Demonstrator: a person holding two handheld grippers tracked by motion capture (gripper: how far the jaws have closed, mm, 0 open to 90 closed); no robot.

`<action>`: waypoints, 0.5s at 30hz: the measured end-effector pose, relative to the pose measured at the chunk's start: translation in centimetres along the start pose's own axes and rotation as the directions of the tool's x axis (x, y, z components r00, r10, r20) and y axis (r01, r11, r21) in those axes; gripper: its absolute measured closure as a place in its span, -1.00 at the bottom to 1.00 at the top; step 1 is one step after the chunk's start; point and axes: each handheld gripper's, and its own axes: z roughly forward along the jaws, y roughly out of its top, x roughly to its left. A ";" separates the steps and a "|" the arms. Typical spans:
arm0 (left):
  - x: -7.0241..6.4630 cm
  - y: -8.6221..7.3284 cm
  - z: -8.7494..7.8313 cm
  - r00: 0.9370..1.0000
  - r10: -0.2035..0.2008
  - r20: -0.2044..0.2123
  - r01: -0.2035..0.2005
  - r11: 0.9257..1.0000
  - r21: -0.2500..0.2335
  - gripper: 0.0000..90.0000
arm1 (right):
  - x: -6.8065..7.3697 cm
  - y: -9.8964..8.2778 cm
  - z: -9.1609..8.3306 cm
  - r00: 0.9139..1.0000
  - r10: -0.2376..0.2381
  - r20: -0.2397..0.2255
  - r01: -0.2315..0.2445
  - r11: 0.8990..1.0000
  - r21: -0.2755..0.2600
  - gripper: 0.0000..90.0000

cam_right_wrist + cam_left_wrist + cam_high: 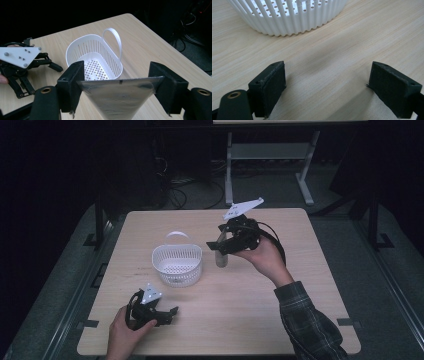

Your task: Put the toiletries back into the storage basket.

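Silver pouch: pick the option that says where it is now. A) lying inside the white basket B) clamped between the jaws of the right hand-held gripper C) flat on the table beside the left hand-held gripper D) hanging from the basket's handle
B: in the right gripper view the silver pouch sits pinched between the black jaws of the right hand-held gripper, and the white basket beyond it holds nothing.

This looks like a lab or test room. A plain wooden tabletop (pixel 240 320) stands alone on a grey floor (pixel 380 285). The room around it is dark. Behind it are a white metal stand (pixel 270 155) and loose black cables (pixel 190 190) on the floor.
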 end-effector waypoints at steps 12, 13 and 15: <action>0.0 0.0 0.0 1.000 0.001 0.001 -0.001 1.000 0.002 -0.71 | 0.5 1.3 0.9 1.000 -0.012 -0.022 0.011 1.000 -0.008 -0.34; 0.0 0.0 0.0 1.000 0.001 0.001 -0.001 1.000 0.002 -0.71 | 0.6 1.5 1.0 1.000 -0.015 -0.025 0.015 1.000 -0.009 -0.34; 0.0 0.0 0.0 1.000 0.001 0.002 -0.001 1.000 0.002 -0.71 | 0.7 1.6 1.2 1.000 -0.014 -0.028 0.014 1.000 -0.011 -0.34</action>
